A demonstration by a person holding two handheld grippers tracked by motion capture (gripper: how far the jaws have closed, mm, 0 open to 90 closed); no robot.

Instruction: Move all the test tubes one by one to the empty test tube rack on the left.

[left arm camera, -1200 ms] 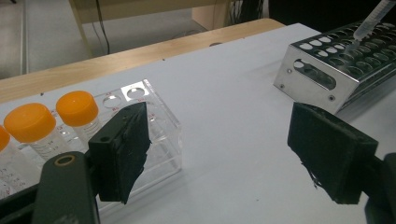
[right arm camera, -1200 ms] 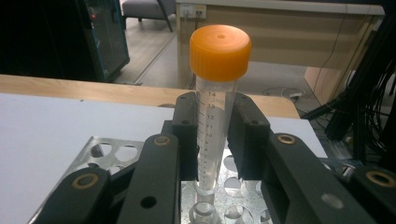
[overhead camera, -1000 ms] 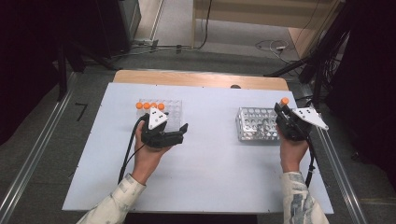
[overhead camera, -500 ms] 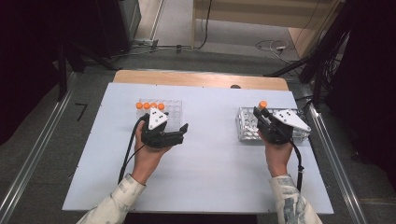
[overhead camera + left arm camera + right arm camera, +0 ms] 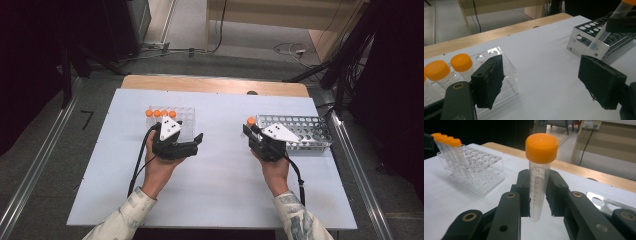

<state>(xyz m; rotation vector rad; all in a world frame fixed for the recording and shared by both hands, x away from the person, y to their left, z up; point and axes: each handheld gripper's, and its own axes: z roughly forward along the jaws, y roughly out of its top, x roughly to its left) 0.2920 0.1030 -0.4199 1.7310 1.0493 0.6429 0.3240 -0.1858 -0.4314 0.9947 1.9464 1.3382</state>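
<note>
My right gripper (image 5: 251, 133) is shut on a clear tube with an orange cap (image 5: 539, 177), held upright above the table just left of the metal rack (image 5: 305, 131). That tube (image 5: 604, 32) also appears at the top right of the left gripper view. My left gripper (image 5: 196, 144) rests on the table in front of the clear plastic rack (image 5: 184, 120), jaws pointing right and open with nothing between them (image 5: 544, 83). Several orange-capped tubes (image 5: 160, 114) stand along the clear rack's far left row.
The white table top (image 5: 220, 190) has free room between the two racks and toward the person. A wooden strip (image 5: 215, 84) runs along the far edge. Metal rails (image 5: 352, 165) flank the table. The metal rack's holes (image 5: 596, 27) look empty.
My right gripper has carried the tube leftwards, from the metal rack's right end across to its left end. The left gripper has stayed put.
</note>
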